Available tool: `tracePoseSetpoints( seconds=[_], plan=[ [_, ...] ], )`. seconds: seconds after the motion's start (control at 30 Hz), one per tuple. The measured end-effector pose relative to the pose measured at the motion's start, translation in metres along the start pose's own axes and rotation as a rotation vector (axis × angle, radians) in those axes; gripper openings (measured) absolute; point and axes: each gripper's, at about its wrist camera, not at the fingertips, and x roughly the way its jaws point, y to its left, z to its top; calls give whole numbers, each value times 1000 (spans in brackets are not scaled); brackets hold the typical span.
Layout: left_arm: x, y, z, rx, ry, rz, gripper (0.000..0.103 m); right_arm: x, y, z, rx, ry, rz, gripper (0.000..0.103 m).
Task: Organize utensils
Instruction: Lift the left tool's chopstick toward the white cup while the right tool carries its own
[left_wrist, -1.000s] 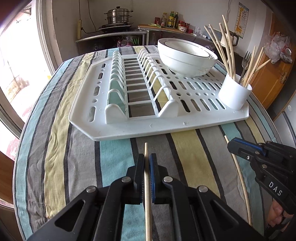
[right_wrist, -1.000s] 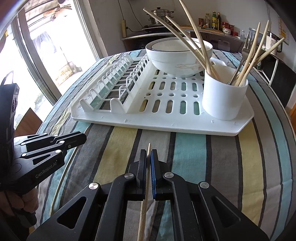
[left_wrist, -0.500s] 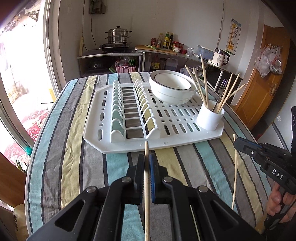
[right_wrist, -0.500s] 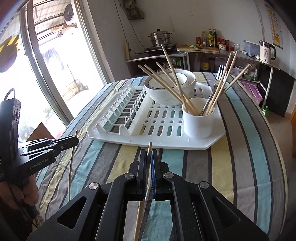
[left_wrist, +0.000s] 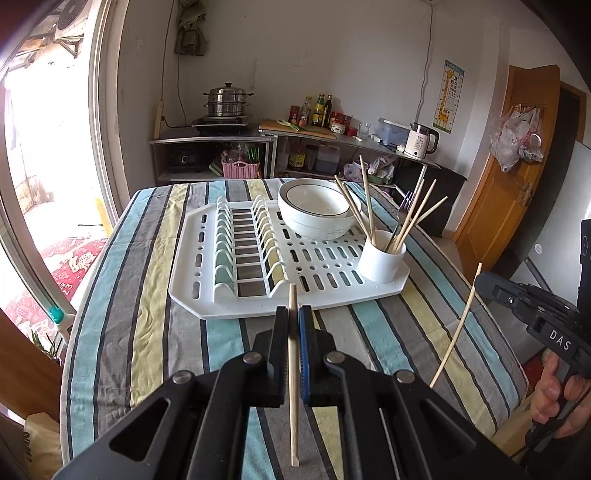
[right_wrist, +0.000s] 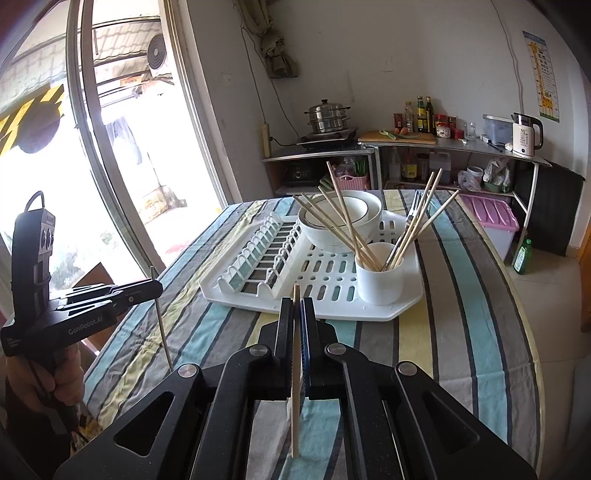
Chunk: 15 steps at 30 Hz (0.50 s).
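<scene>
So both grippers have a chopstick each right now. The left gripper (left_wrist: 294, 314) has its fingers squeezed nearly together on a chopstick (left_wrist: 293, 373), which runs between them, its tip poking out a little past the fingertips and its other end hanging below. Same deal on the other side — the right gripper (right_wrist: 296, 306) is clamped on its own chopstick (right_wrist: 295, 373), held the same way. Both are up in the air above the table (left_wrist: 155, 332), which has a striped cloth in teal, yellow and grey.

From the left wrist view you can see the right gripper off to the right with a hand (left_wrist: 557, 398) around its handle, its chopstick slanting down below it. From the right wrist view the left gripper sits at the left edge, also with a hand on it.

Ahead of both is a white dish rack (left_wrist: 229, 310) lying flat on the cloth. On its far right part sits a white bowl (left_wrist: 314, 218), and at the near right corner stands a white cup (left_wrist: 380, 258) — it's got a bunch of chopsticks fanning out of it, plus a fork (left_wrist: 404, 205) standing among them. The slotted plate section on the rack's left side has nothing in it.
</scene>
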Motion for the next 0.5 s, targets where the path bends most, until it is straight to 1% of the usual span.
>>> tracePoseSetpoints(
  seconds=[0.23, 0.5],
  plan=[
    [-12, -9, 7, 7, -33, -23, 6, -15, -4, 6, -2, -39, -14, 3],
    [-14, -26, 19, 26, -51, -47, 6, -24, -11, 13, -8, -60, -32, 3]
  ],
)
